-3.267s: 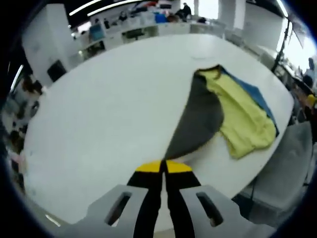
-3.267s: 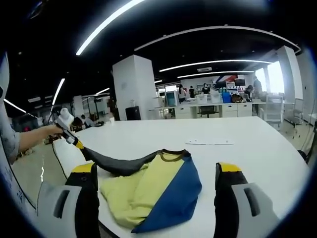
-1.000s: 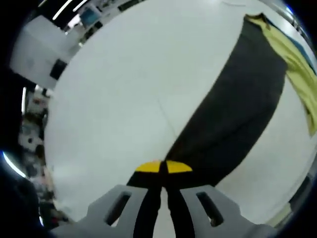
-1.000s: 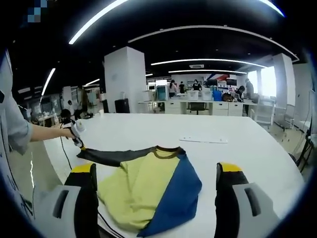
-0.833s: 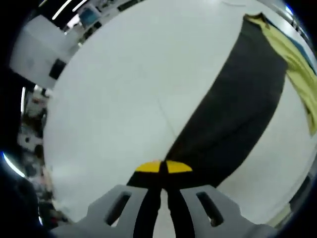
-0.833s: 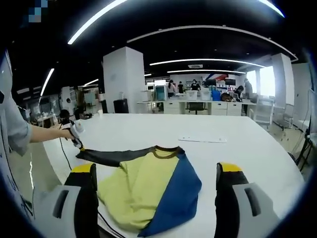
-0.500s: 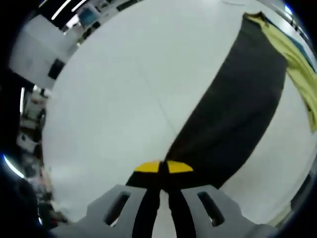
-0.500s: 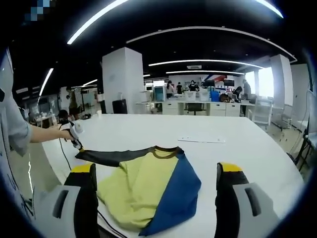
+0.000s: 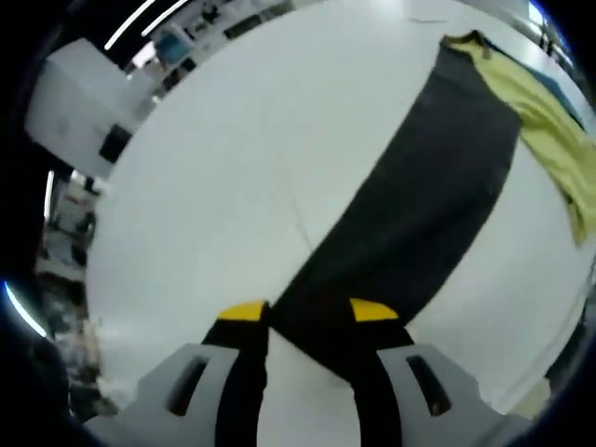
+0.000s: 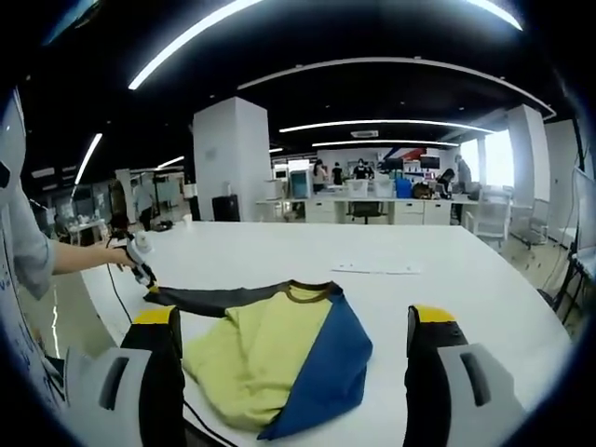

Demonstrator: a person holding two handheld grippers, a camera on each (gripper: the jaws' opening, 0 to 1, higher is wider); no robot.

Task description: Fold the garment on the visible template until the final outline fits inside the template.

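Observation:
The garment lies spread on the white table [image 10: 447, 270]: a yellow front [image 10: 261, 354], a blue panel [image 10: 331, 358] and a long dark grey sleeve [image 9: 419, 205] stretched flat away from the collar [image 9: 463, 40]. My left gripper [image 9: 308, 312] is open, and the sleeve's cuff end lies on the table between its yellow-tipped jaws. The right gripper view has that same left gripper [image 10: 142, 263] in a person's hand at the sleeve's far tip. My right gripper [image 10: 296, 321] hangs open and wide, above the near edge of the garment, holding nothing.
A faint thin line [image 9: 296, 212] crosses the tabletop beside the sleeve. A flat pale strip [image 10: 374, 269] lies on the table beyond the collar. Desks, chairs and people stand far behind [image 10: 372, 191]. The table edge [image 9: 521, 372] runs close to the garment's near side.
The left jaws, shut on the grey sleeve's end until half a second ago, have opened and let it go. The sleeve, pulled out straight earlier, now lies flat. The right gripper has not moved.

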